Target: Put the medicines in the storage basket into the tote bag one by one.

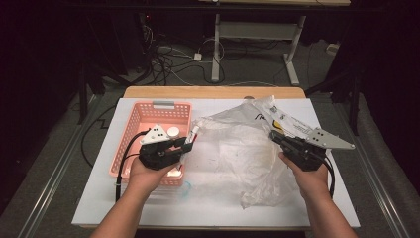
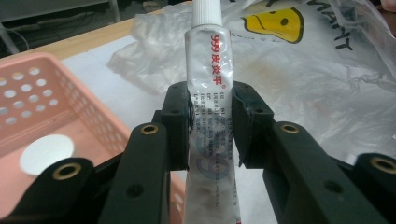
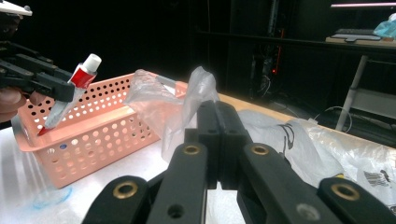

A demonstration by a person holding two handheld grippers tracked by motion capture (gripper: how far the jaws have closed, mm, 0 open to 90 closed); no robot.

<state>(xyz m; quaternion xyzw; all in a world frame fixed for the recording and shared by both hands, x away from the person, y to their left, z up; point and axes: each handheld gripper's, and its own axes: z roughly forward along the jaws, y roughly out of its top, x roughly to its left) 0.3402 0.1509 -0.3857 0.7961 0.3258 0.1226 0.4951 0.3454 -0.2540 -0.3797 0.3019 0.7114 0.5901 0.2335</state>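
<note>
Left gripper [image 2: 211,116] clamped on ointment tube [image 2: 211,93], cap upward, beside pink basket [image 2: 28,93]. Right gripper [image 3: 217,135] fully closed, plastic bag [image 3: 196,93] pinched.

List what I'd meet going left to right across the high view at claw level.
Pink basket → left claw shut on the ointment tube → clear plastic bag → right claw, shut on the bag's right side.

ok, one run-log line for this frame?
left gripper: shut on tube, over basket edge | right gripper: shut on bag | basket: white lid inside
</note>
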